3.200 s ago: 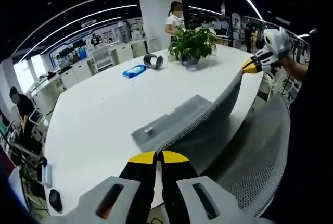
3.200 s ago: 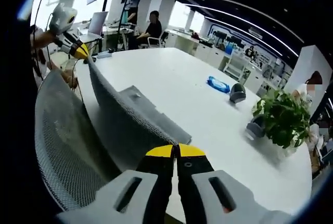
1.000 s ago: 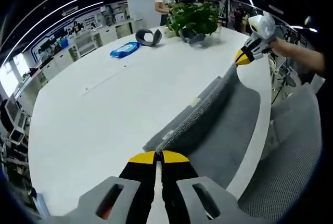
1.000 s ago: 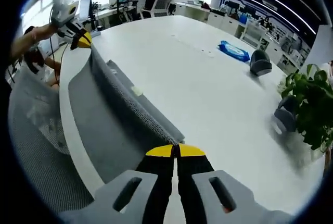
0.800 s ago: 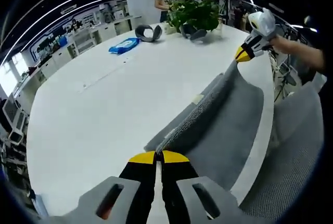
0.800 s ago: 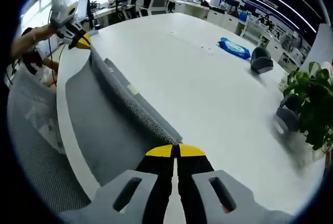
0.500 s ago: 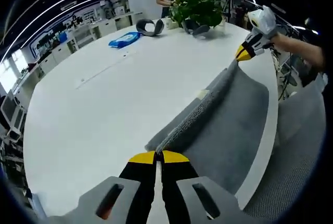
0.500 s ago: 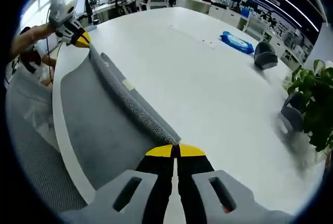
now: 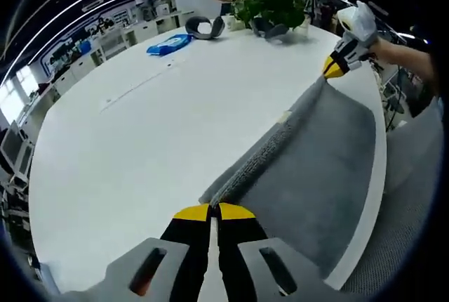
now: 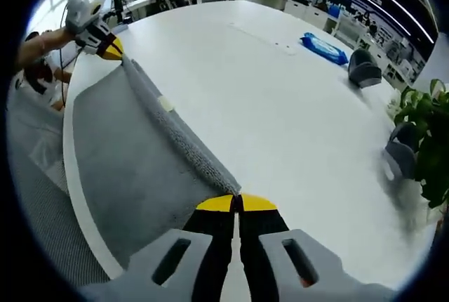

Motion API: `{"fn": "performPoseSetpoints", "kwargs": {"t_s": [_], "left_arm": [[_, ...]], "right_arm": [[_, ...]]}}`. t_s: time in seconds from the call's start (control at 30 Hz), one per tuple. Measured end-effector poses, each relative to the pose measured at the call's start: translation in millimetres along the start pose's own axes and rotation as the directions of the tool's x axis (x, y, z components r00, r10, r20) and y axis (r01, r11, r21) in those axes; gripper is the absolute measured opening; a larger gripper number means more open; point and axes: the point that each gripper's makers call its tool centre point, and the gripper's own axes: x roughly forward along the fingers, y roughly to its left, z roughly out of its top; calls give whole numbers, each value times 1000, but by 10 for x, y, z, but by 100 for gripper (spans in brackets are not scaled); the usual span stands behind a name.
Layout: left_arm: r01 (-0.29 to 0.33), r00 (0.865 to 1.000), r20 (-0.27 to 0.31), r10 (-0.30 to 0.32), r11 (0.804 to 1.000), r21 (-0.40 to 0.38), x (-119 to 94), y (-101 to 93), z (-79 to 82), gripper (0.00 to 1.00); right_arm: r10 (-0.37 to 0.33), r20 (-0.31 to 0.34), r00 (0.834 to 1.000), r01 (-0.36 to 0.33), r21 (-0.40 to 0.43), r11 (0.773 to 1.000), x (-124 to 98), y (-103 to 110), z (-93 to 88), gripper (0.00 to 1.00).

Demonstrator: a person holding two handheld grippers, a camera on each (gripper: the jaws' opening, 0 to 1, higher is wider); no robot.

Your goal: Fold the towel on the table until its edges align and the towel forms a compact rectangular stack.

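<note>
In the left gripper view, the left gripper [image 9: 213, 211] is rising from the bottom edge with its yellow-tipped jaws pressed together on one corner of the grey towel [image 9: 309, 168]. The towel is lying across the near edge of the white counter [image 9: 133, 147], with its folded-over border running as a thick ridge from that corner to the right gripper [image 9: 335, 68], which is pinching the other corner at the upper right. A hand [image 9: 393, 53] is holding that gripper, and a grey mesh surface [image 9: 407, 197], probably a chair back, is sitting just past the counter's edge. Farther along the counter, a blue packet [image 9: 168, 43], a grey curved object [image 9: 205, 28] and a leafy plant [image 9: 270, 3] are standing well apart from the towel.

In the right gripper view, the right gripper [image 10: 238, 204] is likewise closing its jaws on the towel [image 10: 126, 168] corner, and the ridge is stretching away to the left gripper [image 10: 110, 49] at the upper left, which is clamping the far corner. A small pale tag [image 10: 166, 104] is showing on the ridge. The broad part of the towel is lying flat on the counter [image 10: 280, 112], reaching to its near rim. The blue packet [image 10: 324, 48], a grey object [image 10: 366, 76] and the plant [image 10: 424, 140] are sitting toward the right.
</note>
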Motion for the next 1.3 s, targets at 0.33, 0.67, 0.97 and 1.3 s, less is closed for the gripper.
{"fn": "performPoseSetpoints", "kwargs": {"t_s": [0.33, 0.67, 0.97, 1.3], "left_arm": [[-10, 1000, -29, 11, 999, 33, 151, 32, -53, 2], [7, 999, -48, -7, 1000, 15, 201, 27, -92, 2], [13, 997, -70, -10, 999, 40, 235, 27, -97, 2], [57, 990, -133, -45, 995, 86, 281, 16, -104, 3]], "right_arm": [[2, -25, 1000, -2, -10, 1000, 93, -29, -37, 0], [7, -43, 999, -7, -17, 1000, 171, -33, -64, 0], [6, -47, 999, -7, -20, 1000, 186, -32, -73, 0], [20, -101, 995, -30, -99, 995, 240, -10, -82, 0]]}}
